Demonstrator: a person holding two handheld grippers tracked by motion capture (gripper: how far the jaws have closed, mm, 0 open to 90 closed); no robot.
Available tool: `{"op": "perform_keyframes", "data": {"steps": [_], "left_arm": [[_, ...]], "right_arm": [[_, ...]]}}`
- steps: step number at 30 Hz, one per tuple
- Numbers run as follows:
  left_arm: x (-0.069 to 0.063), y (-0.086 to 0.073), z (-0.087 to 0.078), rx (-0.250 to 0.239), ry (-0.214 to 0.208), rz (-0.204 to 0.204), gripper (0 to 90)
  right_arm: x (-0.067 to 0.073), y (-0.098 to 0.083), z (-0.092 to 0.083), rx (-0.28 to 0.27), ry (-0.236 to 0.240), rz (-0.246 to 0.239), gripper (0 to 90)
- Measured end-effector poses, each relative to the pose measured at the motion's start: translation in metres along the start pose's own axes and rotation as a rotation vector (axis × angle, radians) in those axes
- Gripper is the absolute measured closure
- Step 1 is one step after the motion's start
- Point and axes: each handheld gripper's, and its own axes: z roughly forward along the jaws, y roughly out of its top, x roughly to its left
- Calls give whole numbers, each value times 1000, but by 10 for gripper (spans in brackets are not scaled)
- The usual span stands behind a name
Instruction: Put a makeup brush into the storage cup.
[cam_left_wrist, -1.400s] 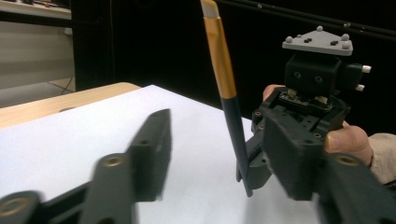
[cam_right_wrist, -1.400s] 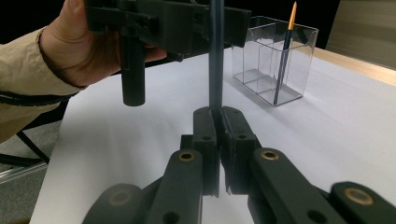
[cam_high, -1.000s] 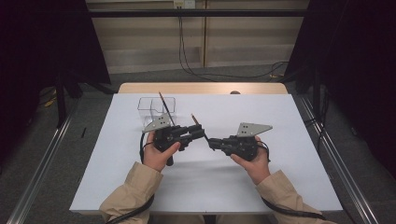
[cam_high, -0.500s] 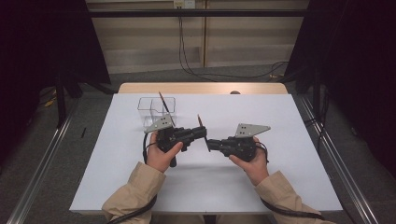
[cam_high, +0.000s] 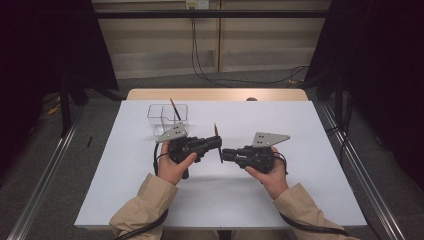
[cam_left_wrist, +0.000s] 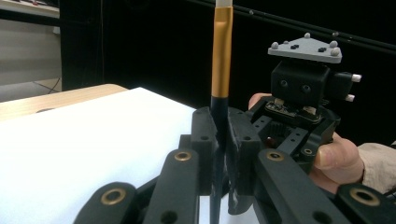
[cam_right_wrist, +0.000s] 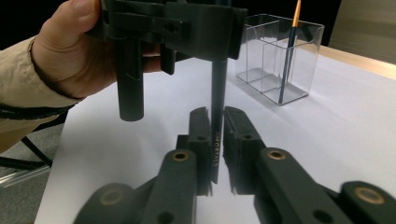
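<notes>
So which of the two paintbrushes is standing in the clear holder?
The one by itself at the back, leaning in the clear holder: brush in the holder. The other brush is upright between both grippers, over the table.

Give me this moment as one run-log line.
left gripper: jaws shut on paintbrush, upright | right gripper: jaws just opening, brush handle between them | clear organizer: holds second brush

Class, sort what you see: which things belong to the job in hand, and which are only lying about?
In use: black paintbrush with gold ferrule; left hand-held gripper; right hand-held gripper; clear plastic divided holder.
Lying about: black floor cables.
</notes>
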Motion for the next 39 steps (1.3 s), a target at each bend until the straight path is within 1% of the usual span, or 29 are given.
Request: {"op": "perform_keyframes", "data": {"steps": [3,7,9,11,14,17,19,20,21,25,29,31,33,34,39], "left_arm": [[0,1,-1,-4,0,3,829],[0,2,-4,-6,6,6,829],[0,2,-6,-6,7,7,828],[0,2,-7,-9,11,6,828],[1,2,-9,-9,16,8,828],[2,2,-11,-11,22,8,827],[2,2,-13,-13,27,7,827],[2,3,-14,-11,37,8,827],[3,3,-15,-13,31,9,827],[3,2,-17,-15,37,11,827],[3,3,-18,-17,41,15,827],[3,4,-20,-8,47,23,827],[3,5,-20,-17,42,22,827],[2,5,-20,-11,45,28,827],[3,7,-23,-22,51,34,827]], "right_arm": [[-1,0,-1,-8,-14,0,678],[-4,0,-3,-23,-19,14,553],[-4,0,-4,-34,-19,15,507],[-5,-1,-4,-44,-26,14,429],[-7,-1,-6,-48,-43,18,327],[-9,-1,-8,-50,-61,28,256],[-10,-2,-10,-43,-71,27,224],[-10,-2,-11,-42,-83,21,209],[-11,-2,-12,-38,-86,21,204],[-13,-3,-16,-40,-97,11,171],[-15,-2,-21,-51,-100,11,159],[-15,-2,-23,-53,-100,13,149],[-15,-2,-26,-54,-104,10,141],[-16,-2,-27,-55,-105,8,137],[-18,-4,-35,-43,-120,-1,121]]}}
